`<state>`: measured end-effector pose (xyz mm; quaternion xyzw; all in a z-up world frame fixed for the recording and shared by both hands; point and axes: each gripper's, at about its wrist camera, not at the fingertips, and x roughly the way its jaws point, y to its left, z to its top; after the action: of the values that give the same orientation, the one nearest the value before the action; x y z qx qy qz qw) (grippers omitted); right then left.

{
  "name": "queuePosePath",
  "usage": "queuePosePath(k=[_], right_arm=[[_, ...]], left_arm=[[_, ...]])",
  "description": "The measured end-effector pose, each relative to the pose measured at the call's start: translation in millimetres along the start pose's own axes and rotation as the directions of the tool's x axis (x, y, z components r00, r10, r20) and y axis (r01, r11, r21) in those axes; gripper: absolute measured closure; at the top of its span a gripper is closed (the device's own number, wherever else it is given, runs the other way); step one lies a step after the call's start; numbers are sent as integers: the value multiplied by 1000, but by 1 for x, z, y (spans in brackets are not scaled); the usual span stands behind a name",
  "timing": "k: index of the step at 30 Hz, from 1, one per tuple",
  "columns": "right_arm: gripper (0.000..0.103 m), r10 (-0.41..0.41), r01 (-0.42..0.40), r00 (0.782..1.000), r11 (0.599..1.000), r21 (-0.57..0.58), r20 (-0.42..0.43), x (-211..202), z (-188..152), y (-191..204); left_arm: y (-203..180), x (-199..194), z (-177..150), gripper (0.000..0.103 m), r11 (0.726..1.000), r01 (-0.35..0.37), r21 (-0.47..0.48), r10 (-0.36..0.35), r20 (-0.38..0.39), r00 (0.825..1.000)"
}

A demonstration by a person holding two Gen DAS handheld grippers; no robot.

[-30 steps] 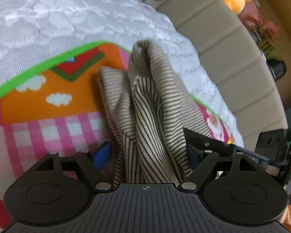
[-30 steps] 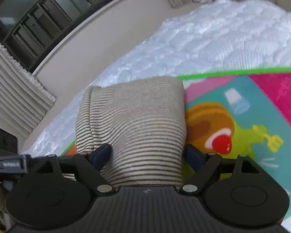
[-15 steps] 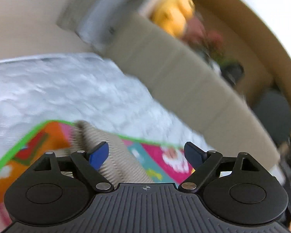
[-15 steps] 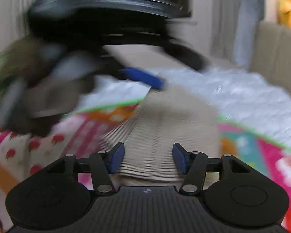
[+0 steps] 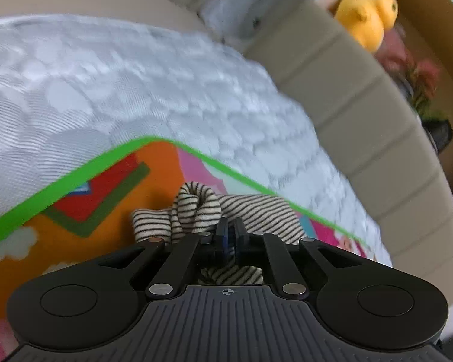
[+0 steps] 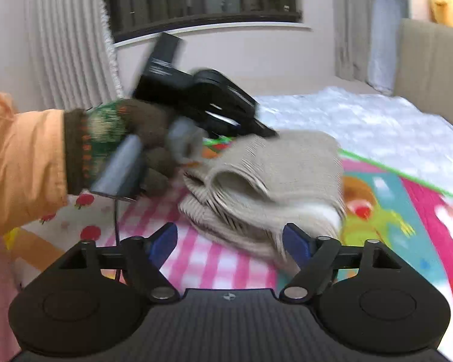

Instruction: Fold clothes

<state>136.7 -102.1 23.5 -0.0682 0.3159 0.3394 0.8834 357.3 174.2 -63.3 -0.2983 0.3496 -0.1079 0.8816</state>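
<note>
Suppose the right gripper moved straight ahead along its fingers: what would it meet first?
Most likely the striped garment. The open right gripper points at its folded edge, lying just ahead on the play mat; depth is uncertain.

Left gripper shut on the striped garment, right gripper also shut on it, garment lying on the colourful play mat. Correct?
Not quite. The right gripper is open: the right wrist view shows its blue pads spread apart, with the folded striped garment ahead of them, ungripped. The rest holds: in the left wrist view the left gripper is shut on the striped fabric, and the garment lies on the play mat.
</note>
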Motion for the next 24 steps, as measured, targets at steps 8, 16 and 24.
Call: queuePosePath(k=[8,16,24], right_arm=[[0,-185,173,980,974,148,68,-59,-38,-12],[0,-299,255,937,940,226,182,-100,-64,-11],[0,-361,321,907,926,198,218,-102,-88,-3]], left_arm=[[-85,-114,-57,6,969,-193,152,165,181,970],[-129,-178,-167,0,928,-362,92,327,270,906],[-141,-175,-239,0,826,-505,249,433,292,853]])
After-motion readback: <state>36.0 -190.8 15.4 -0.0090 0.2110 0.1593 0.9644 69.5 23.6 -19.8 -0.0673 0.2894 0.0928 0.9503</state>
